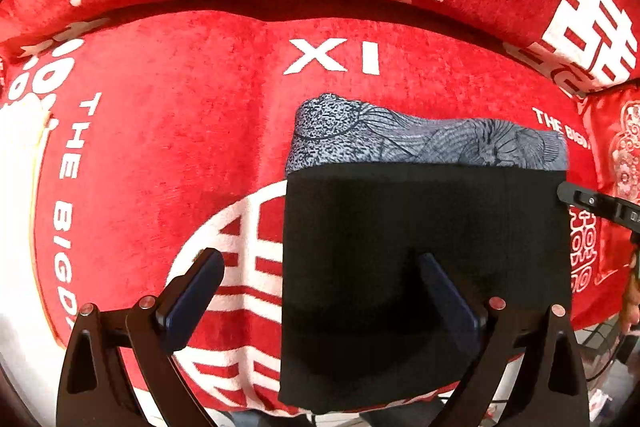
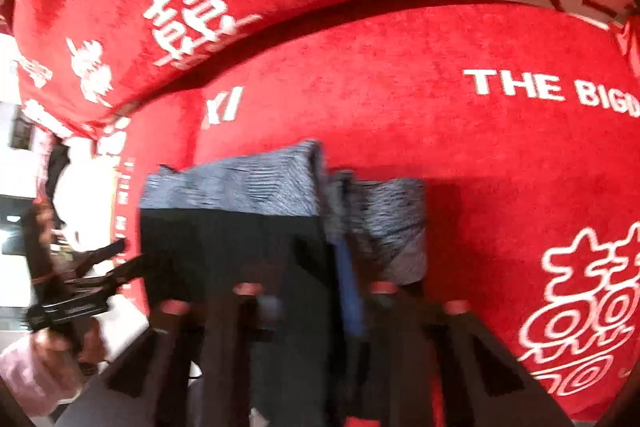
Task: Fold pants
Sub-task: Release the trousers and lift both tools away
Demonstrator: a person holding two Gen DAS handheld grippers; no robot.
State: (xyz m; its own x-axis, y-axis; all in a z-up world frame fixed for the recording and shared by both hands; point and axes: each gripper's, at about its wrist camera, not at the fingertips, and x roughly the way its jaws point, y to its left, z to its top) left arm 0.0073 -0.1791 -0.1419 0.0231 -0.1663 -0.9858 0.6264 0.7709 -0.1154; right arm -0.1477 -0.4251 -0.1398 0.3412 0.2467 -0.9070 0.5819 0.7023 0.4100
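Folded pants on red sofa seat, grippers at each side.

The pants (image 1: 424, 251), black with a grey patterned band at the top edge, lie folded at lower centre-right of the left wrist view on the red sofa cushion (image 1: 192, 115). The left gripper (image 1: 320, 267) is spread wide, one finger over the black fabric, one over the cushion. The right gripper (image 2: 340, 239) is blurred, jaws pressed together at the grey band's edge; whether it pinches fabric cannot be told.

My count: one folded pair of pants (image 1: 424, 247), black with a grey patterned band; one red sofa cover (image 1: 180, 115); two grippers, my left (image 1: 320, 291) and my right (image 2: 344, 267).
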